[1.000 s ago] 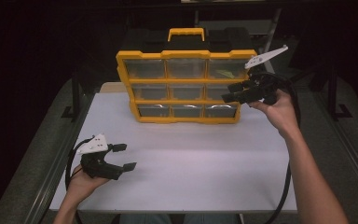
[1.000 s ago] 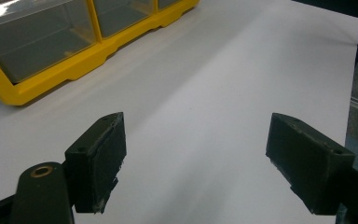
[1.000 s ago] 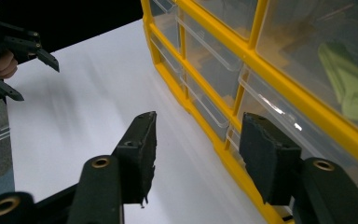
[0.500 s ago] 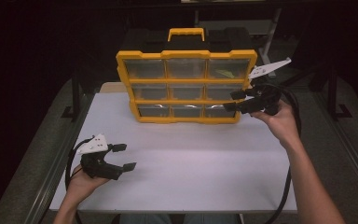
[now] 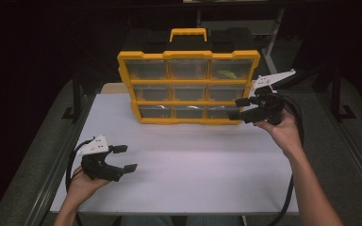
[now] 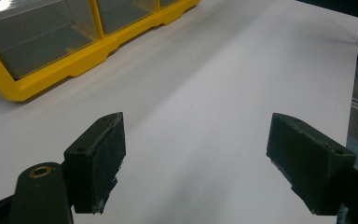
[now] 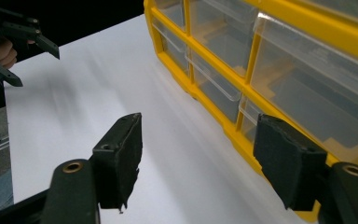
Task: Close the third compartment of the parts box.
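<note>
Organizer [image 5: 188,84] drawers are drawing the right gripper [image 5: 239,108], whose jaws have just been opening, nothing between them, beside the bottom right drawer [image 7: 256,123]. It is wise lining up squarely first. Left gripper [image 5: 124,158] is resting spread on the table [image 5: 193,160]. High view is revealing something green in the top right drawer [image 5: 229,69].

bg: dark room | white table [image 5: 184,183] | grey floor [image 5: 353,141]

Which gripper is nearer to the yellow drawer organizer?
Right. The right gripper, jaws just opening and empty, is at the yellow drawer organizer's lower right corner; the left gripper sits far off, near the table's front left.
</note>
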The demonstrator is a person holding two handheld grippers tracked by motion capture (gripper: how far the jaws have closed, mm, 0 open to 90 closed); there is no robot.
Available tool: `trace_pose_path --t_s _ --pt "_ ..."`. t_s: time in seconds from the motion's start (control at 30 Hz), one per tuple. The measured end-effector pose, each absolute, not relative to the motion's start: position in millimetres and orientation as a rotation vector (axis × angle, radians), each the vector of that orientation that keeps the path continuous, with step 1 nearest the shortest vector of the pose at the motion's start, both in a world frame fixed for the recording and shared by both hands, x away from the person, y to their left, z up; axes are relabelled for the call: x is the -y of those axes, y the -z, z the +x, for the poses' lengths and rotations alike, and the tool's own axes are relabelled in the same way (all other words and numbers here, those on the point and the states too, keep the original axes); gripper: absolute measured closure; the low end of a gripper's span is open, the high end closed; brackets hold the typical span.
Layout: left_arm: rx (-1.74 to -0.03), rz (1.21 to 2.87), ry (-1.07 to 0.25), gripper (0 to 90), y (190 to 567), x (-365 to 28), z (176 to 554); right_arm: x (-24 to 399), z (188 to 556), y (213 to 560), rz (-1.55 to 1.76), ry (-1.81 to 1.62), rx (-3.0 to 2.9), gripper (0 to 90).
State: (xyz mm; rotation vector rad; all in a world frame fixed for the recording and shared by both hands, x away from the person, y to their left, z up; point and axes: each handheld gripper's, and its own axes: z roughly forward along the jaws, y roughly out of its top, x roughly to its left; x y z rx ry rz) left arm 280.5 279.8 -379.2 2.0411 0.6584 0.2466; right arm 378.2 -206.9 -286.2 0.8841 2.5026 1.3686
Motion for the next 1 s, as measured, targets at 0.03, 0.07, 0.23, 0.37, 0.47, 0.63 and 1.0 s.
trace_pose_path --t_s 0.03,0.07,0.23,0.37,0.47,0.63,1.0 --pt "-0.660 2.042 -0.247 19.5 379 -280 280 207 377 287 0.890 -1.369 -2.504 30.7" --pt "-0.659 2.039 -0.249 19.5 380 -280 280 207 377 289 0.884 -1.369 -2.500 30.4" --pt "-0.653 2.038 -0.251 19.5 381 -280 281 206 372 295 0.886 -1.369 -2.500 28.5" --pt "-0.647 2.056 -0.254 19.4 381 -281 281 206 370 300 0.880 -1.369 -2.499 26.9" --pt "-0.667 2.044 -0.244 19.4 383 -281 281 206 368 305 0.895 -1.369 -2.498 25.8" --pt "-0.665 2.054 -0.249 19.3 383 -282 282 207 365 311 0.892 -1.372 -2.488 24.6" --pt "-0.682 2.046 -0.249 18.7 385 -283 282 210 359 324 0.926 -1.373 -2.474 20.3"
